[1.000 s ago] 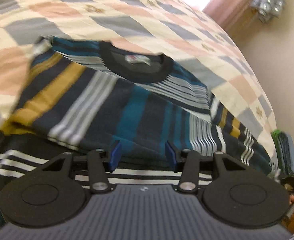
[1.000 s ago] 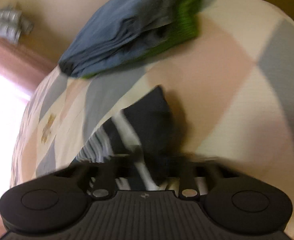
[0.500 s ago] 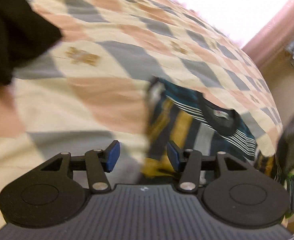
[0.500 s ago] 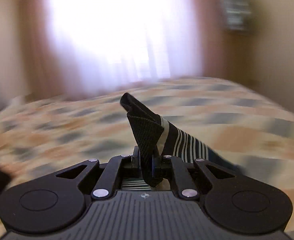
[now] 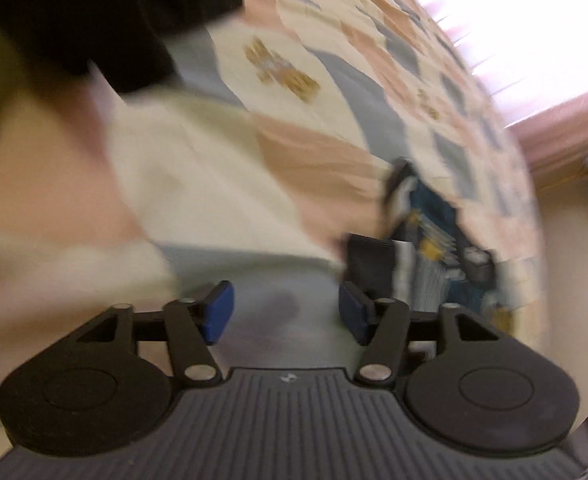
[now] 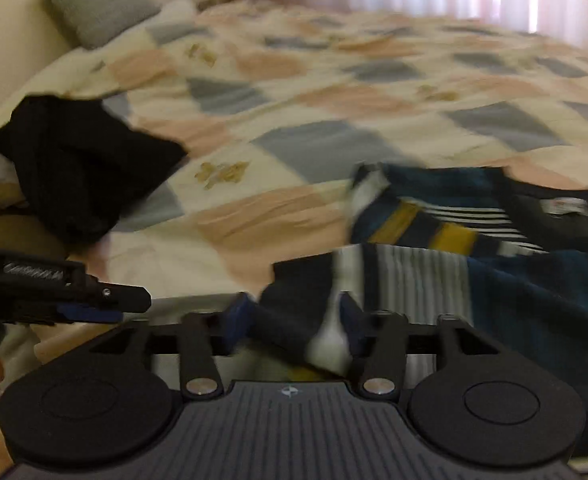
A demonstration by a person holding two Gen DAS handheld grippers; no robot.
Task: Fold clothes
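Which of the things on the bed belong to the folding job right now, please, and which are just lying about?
Job in hand: striped shirt; right gripper, jaws opening around its corner; left gripper, opening, nothing between.

Lying about: black garment; grey pillow; patchwork bedspread.

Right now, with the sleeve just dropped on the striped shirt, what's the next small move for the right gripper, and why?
Probably back the right gripper straight off the striped shirt. Its jaws are opening, and the dark sleeve end still lies between the pads, so any sideways pull could drag the fold open. The left gripper is also opening with only the quilt under it, so it isn't pinning the cloth.
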